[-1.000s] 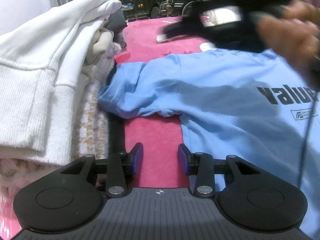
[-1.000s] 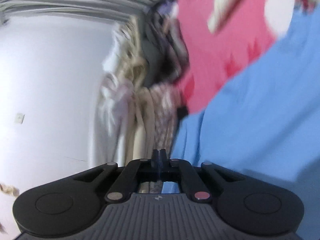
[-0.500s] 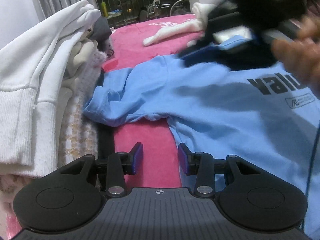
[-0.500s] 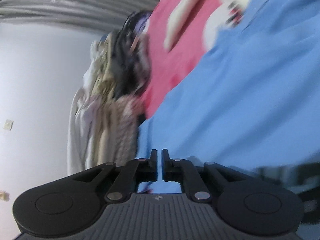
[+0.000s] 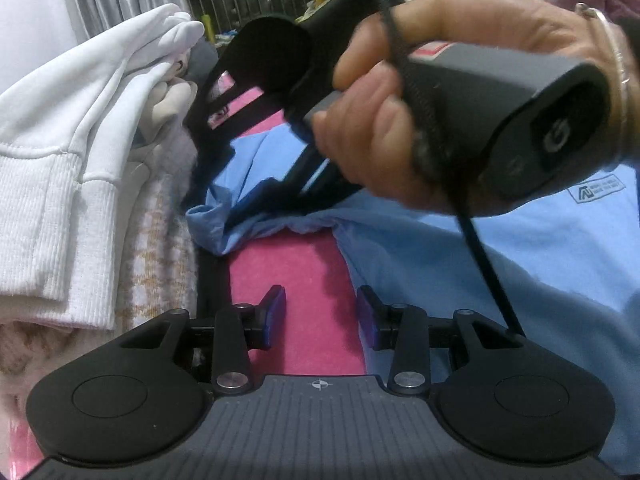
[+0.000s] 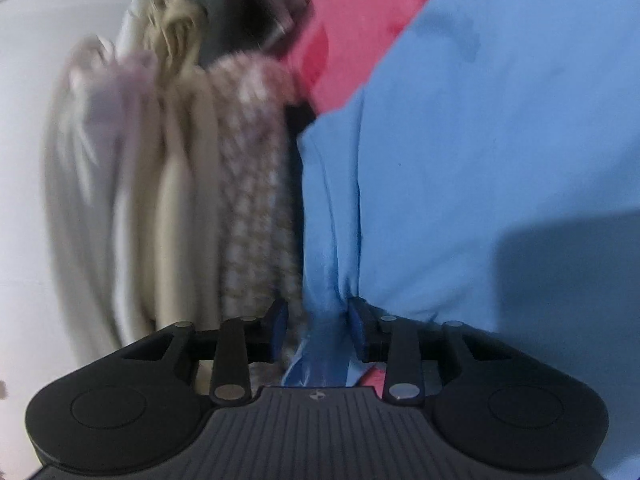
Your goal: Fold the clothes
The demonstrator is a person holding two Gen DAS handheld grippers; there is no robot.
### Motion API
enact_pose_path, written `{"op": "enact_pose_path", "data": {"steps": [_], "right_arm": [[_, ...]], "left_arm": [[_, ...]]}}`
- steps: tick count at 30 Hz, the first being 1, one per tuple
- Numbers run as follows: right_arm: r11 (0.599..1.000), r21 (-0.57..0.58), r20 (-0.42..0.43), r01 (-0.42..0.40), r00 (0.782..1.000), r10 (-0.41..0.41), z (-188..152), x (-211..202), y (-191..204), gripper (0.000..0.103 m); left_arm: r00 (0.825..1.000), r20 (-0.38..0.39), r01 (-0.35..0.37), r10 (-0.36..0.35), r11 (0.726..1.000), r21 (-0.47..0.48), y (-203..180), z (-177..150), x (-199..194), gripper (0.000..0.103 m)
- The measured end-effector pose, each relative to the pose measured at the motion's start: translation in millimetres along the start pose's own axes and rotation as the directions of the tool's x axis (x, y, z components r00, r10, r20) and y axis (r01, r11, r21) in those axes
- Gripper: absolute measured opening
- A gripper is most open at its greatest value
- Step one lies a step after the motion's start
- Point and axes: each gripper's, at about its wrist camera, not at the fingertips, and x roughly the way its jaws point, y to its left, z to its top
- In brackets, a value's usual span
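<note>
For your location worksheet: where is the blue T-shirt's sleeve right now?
In the right wrist view, the sleeve runs up the middle, between the opening jaws of the right gripper, with the pile of folded clothes at its left.

Blurred stacked clothes (image 6: 192,168), blue shirt (image 5: 540,272) half hidden by hand (image 5: 420,112)

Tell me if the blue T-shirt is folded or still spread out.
Spread out, not folded: the blue T-shirt lies flat on the pink cover, its sleeve extended toward the stacked clothes.
</note>
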Motion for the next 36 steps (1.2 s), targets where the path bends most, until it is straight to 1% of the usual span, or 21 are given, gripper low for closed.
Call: {"op": "enact_pose_path", "data": {"steps": [1,2,3,5,6,8,10,13,15,16,19,20,21,23,25,27,29,31,33,35,36], "right_arm": [[1.0,-0.008,0.006,-0.01,1.0,0.01,0.0,-1.9,0.8,0.014],[0.999,-0.017,0.019,-0.033,0.999,0.033,0.5,-7.5,1.6,0.005],[0.998,-0.027,0.033,-0.056,0.998,0.057,1.0,-13.2,2.4,0.003],[0.994,-0.047,0.058,-0.101,0.993,0.103,2.1,-24.6,4.1,0.002],[0.99,-0.06,0.084,-0.127,0.988,0.132,3.5,-38.5,4.4,0.002],[0.979,-0.093,0.148,-0.181,0.97,0.193,7.2,-75.2,4.6,0.002],[0.972,-0.109,0.209,-0.207,0.952,0.226,10.5,-113.4,-0.9,0.002],[0.981,-0.116,0.283,-0.155,0.941,0.183,5.1,-156.6,-24.2,0.002],[0.987,-0.117,0.331,-0.114,0.932,0.147,0.7,-184.1,-41.0,0.002],[0.992,-0.105,0.34,-0.076,0.934,0.108,-0.7,-188.7,-50.4,0.003],[0.997,-0.051,0.339,0.065,0.94,-0.044,-3.0,-187.4,-80.3,0.006],[0.997,-0.028,0.346,0.077,0.936,-0.063,-5.4,-188.2,-88.6,0.006],[0.997,-0.003,0.358,0.071,0.932,-0.065,-8.6,-189.5,-96.1,0.006],[0.998,0.033,0.386,0.045,0.921,-0.054,-17.2,-195.3,-107.7,0.008],[0.999,0.035,0.42,0.0,0.907,-0.014,-30.1,-205.6,-111.2,0.015],[1.0,0.027,0.439,-0.007,0.899,-0.005,-38.9,-211.4,-109.3,0.017],[1.0,0.019,0.443,0.006,0.896,-0.014,-43.2,-215.1,-104.4,0.017],[1.0,0.021,0.44,0.021,0.898,-0.028,-47.2,-220.1,-105.4,0.021],[0.999,0.028,0.436,0.034,0.899,-0.042,-49.7,-223.5,-107.6,0.027],[0.998,0.037,0.429,0.044,0.902,-0.056,-50.4,-223.6,-109.5,0.027],[0.998,0.038,0.424,0.054,0.903,-0.065,-51.0,-222.2,-108.9,0.027]], "left_arm": [[1.0,0.0,0.003,-0.003,1.0,-0.002,0.8,-0.3,-0.3,0.039],[1.0,0.001,0.006,-0.006,1.0,-0.004,1.5,-0.6,-0.6,0.039],[1.0,0.001,0.008,-0.008,1.0,-0.006,2.3,-0.9,-0.9,0.039],[1.0,0.0,0.014,-0.014,1.0,-0.008,3.6,-1.3,-1.6,0.04],[1.0,-0.001,0.017,-0.017,1.0,-0.009,4.2,-1.4,-1.9,0.04],[1.0,-0.004,0.021,-0.021,1.0,-0.007,4.9,-1.5,-2.4,0.04],[1.0,-0.008,0.024,-0.024,1.0,-0.003,5.3,-1.1,-2.5,0.04],[0.998,-0.033,0.046,-0.046,0.999,-0.014,8.5,1.5,-3.8,0.04],[0.994,-0.064,0.089,-0.09,0.996,-0.023,11.3,2.7,-7.4,0.04],[0.99,-0.078,0.115,-0.117,0.993,-0.03,14.0,4.2,-8.3,0.04],[0.964,-0.133,0.216,-0.228,0.971,-0.097,23.0,2.2,-13.9,0.04],[0.955,-0.147,0.241,-0.257,0.963,-0.118,26.4,1.4,-14.4,0.04],[0.946,-0.159,0.263,-0.284,0.955,-0.137,29.6,0.6,-14.8,0.04],[0.942,-0.171,0.267,-0.289,0.954,-0.138,30.4,-3.3,-16.0,0.039],[0.944,-0.171,0.266,-0.284,0.957,-0.118,28.3,-6.3,-20.4,0.039],[0.936,-0.185,0.284,-0.3,0.953,-0.107,26.1,-4.5,-20.5,0.039],[0.913,-0.214,0.331,-0.346,0.938,-0.105,24.7,-1.3,-19.0,0.039],[0.891,-0.257,0.373,-0.375,0.926,-0.056,23.6,-2.5,-24.4,0.039],[0.885,-0.299,0.387,-0.358,0.921,0.041,16.7,-8.7,-29.4,0.039],[0.866,-0.332,0.414,-0.374,0.909,0.057,17.9,-8.9,-35.3,0.039],[0.859,-0.336,0.419,-0.386,0.907,0.031,21.7,-6.0,-37.5,0.039]]}}
